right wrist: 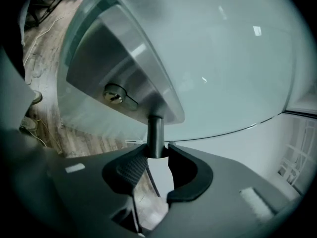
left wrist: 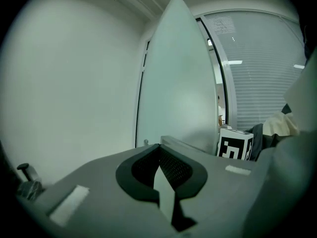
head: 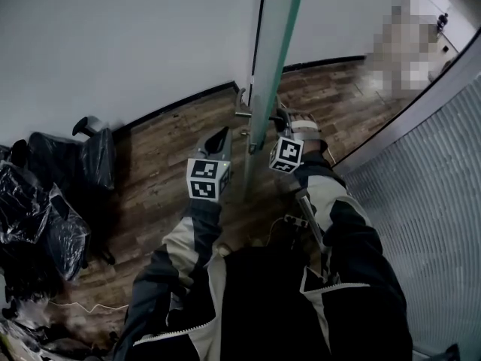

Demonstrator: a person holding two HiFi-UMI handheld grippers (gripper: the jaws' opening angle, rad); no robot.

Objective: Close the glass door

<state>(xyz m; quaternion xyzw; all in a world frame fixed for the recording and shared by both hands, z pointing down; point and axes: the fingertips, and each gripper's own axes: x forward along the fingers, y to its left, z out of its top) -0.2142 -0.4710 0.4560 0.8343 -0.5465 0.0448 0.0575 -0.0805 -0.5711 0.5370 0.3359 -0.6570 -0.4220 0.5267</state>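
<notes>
From above in the head view, the glass door (head: pixel 274 43) shows edge-on, with a metal handle (head: pixel 242 113) sticking out on its left side. My right gripper (head: pixel 289 122) is on the door's right side. In the right gripper view my right gripper (right wrist: pixel 157 150) is shut on the round stem of the door handle (right wrist: pixel 156 133), below the steel lock plate (right wrist: pixel 124 78) and its keyhole (right wrist: pixel 115 97). My left gripper (head: pixel 222 138) hangs just left of the door, shut and holding nothing. The left gripper (left wrist: pixel 159 150) faces the frosted door pane (left wrist: pixel 178 83).
Black chairs wrapped in plastic (head: pixel 45 201) crowd the left side on the wooden floor (head: pixel 165 171). A white wall (head: pixel 113 36) runs behind the door. A ribbed glass partition (head: pixel 428 186) stands on the right. Thin cables lie on the floor near the chairs.
</notes>
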